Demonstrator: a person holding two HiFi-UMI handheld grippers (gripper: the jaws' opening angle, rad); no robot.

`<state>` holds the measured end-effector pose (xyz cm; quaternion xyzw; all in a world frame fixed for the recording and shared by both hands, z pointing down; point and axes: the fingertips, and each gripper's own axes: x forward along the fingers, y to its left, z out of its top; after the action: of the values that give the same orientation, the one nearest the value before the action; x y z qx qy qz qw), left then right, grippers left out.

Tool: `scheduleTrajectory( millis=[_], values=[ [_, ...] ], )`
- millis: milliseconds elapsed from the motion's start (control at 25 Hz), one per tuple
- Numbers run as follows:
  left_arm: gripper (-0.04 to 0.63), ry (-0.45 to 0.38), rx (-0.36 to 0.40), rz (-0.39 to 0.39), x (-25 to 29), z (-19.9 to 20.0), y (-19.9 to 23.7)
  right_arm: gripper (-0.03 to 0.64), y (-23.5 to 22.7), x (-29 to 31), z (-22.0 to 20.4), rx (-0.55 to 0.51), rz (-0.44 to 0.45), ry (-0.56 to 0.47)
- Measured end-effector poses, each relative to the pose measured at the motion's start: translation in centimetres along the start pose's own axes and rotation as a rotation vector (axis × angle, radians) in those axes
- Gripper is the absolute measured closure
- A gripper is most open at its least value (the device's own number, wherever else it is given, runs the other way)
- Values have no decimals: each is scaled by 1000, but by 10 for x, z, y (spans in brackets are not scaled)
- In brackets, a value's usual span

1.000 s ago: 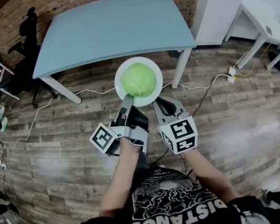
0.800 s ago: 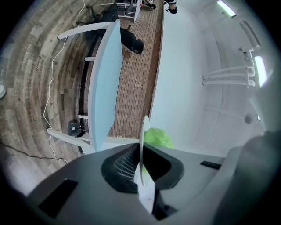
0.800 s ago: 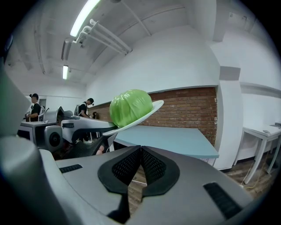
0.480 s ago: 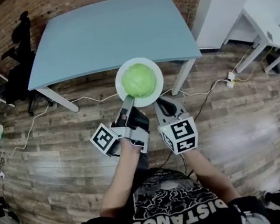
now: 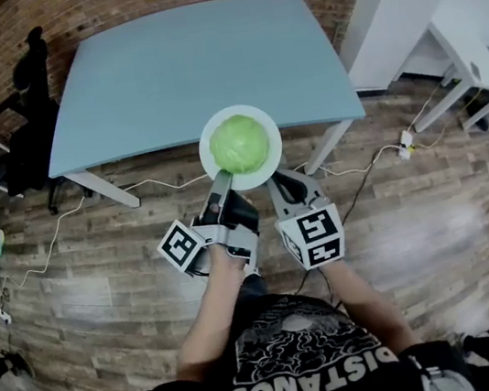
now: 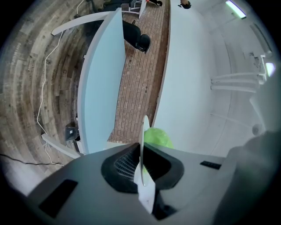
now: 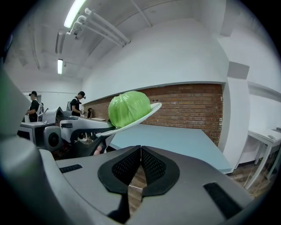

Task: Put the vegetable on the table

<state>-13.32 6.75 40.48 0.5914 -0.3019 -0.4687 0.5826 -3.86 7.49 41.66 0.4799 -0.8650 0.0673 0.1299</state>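
Observation:
A round green cabbage (image 5: 238,143) lies on a white plate (image 5: 264,164), held in the air at the front edge of the blue-grey table (image 5: 176,62). My left gripper (image 5: 223,181) is shut on the plate's near rim; in the left gripper view the plate (image 6: 144,132) shows edge-on between the jaws, with the cabbage (image 6: 158,137) behind it. My right gripper (image 5: 278,180) hangs just right of the plate, shut and empty. In the right gripper view (image 7: 140,152) the cabbage (image 7: 129,108) and plate (image 7: 147,113) sit above the tabletop (image 7: 175,139).
Black office chairs (image 5: 28,105) stand left of the table and white desks (image 5: 466,23) to the right. Cables (image 5: 54,222) and a power strip (image 5: 405,142) lie on the wooden floor. A brick wall runs behind the table. Two people (image 7: 79,102) stand far off.
The plate with the cabbage has moved forward with both grippers, from over the floor to the table's front edge. The grip on the rim is unchanged.

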Motion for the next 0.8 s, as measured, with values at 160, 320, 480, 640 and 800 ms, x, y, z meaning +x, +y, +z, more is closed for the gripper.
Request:
scheduleTrajectory(
  millis=[160,320,480,640,800],
  values=[
    [580,2,8,2,3,7,4,607,0,8,-1,4,-3,-10],
    [580,15,33,-5,2,6,7,607,-1,6,-7,3,-14,-25],
    [580,32,17,6,22,36,10,607,-3,41,7,2,-38,-10],
    [580,39,-8,23,43,65,13,607,-6,72,20,5,-55,7],
    [578,47,-9,26,50,69,16,607,-12,76,21,10,-71,4]
  ],
)
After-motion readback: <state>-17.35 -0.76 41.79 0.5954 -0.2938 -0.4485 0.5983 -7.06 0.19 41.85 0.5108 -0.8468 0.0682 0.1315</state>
